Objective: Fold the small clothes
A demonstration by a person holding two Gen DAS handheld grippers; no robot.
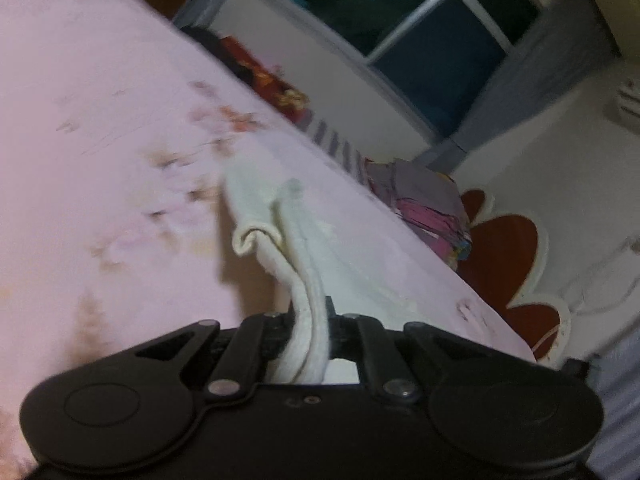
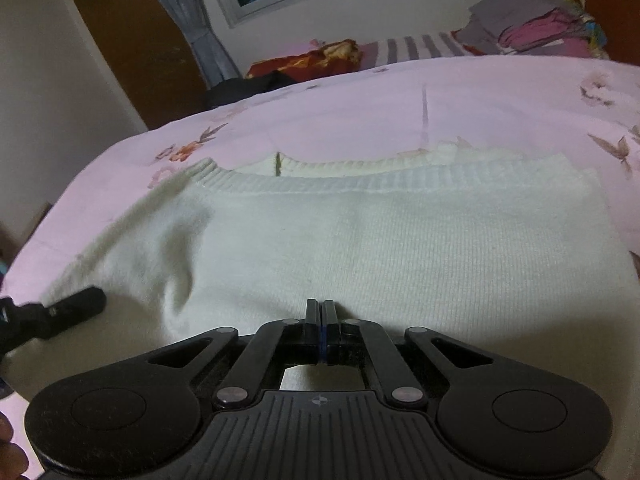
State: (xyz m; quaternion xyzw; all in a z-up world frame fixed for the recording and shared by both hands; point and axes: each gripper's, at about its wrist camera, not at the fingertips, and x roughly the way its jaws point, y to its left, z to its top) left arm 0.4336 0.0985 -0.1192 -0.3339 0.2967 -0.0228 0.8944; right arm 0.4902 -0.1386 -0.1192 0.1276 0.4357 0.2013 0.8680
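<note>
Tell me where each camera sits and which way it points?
Left wrist: on the left gripper, tilted, looking along the pink bed toward the window; its jaws pinch a lifted edge of the white sweater.
Right wrist: on the right gripper, low over the sweater lying on the bed, facing the window wall; jaws shut; the left gripper's tip pokes in.
Shared: sweater, bed, window, clothes stack.

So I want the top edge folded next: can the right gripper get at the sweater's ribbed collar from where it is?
Probably yes. The right gripper sits shut over the sweater, and nothing lies between it and the collar ahead. It must open first.
</note>
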